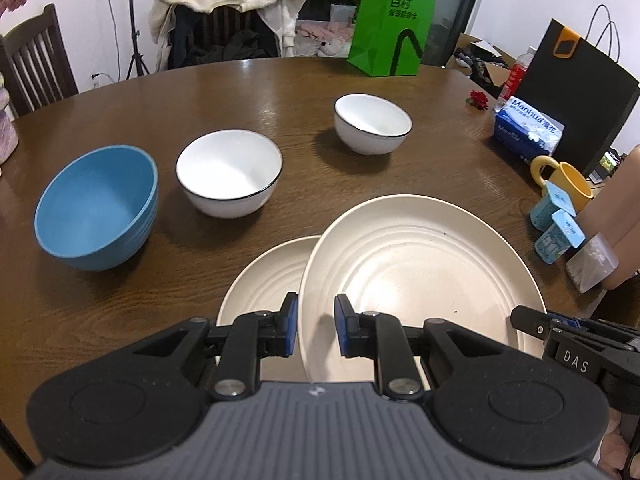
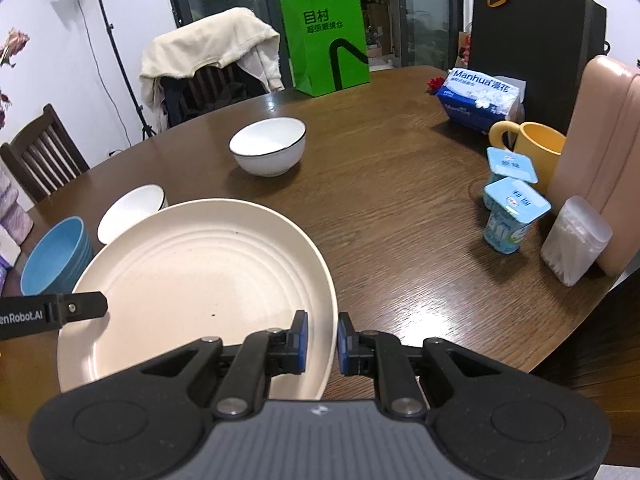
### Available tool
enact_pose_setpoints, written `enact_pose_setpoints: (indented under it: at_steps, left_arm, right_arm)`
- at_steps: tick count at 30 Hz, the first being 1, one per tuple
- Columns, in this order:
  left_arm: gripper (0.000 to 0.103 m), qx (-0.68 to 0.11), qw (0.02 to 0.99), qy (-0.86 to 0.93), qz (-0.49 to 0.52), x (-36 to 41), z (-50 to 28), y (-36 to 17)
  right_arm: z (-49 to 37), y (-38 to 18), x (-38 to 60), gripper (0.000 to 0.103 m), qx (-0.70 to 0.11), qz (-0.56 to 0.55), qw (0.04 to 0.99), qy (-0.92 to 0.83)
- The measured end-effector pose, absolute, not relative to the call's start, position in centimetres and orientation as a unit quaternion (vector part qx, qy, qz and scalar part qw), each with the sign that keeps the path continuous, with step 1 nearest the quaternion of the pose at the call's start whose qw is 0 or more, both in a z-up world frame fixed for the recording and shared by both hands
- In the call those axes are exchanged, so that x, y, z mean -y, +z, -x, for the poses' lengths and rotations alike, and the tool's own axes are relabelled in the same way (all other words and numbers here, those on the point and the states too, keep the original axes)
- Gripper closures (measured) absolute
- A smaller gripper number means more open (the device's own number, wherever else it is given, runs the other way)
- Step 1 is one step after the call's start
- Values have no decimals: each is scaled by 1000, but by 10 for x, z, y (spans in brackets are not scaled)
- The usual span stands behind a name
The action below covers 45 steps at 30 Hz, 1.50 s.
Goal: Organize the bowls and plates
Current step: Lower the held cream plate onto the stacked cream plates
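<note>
Visibly empty bowls (image 1: 229, 172); both tongs (image 1: 316, 326) (image 2: 322, 342) clamped on one bare plate (image 2: 192, 280).

A raised plate (image 1: 420, 272) overlaps a second plate (image 1: 264, 280) on the table (image 1: 200, 92), three bowls (image 1: 230, 172) behind them.

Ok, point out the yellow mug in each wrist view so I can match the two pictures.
Left wrist view: the yellow mug is at the right edge, mid-height, behind two yogurt cups.
Right wrist view: the mug is upper right, again just behind the yogurt cups.
Shared landmark: the green paper bag standing at the table's far edge.
</note>
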<state>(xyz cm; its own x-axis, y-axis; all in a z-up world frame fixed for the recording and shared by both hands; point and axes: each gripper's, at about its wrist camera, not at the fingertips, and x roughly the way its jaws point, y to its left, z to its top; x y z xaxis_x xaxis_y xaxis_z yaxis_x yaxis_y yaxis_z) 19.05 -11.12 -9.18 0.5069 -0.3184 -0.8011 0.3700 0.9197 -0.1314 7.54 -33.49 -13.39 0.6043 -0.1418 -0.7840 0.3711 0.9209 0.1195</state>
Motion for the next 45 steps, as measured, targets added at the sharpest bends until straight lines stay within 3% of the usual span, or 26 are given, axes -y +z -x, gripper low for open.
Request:
enact_pose_setpoints:
  at_steps: [24,45]
  left_arm:
    - [84,-480,864,-152,-13,71,-204,-124]
    - [84,-481,864,-143,-41,82,-210,-144]
  right_arm:
    - [-105,-163,292,88,-453,-82,883,-93]
    - [-116,-181,284,88,-458,-46,883,-87]
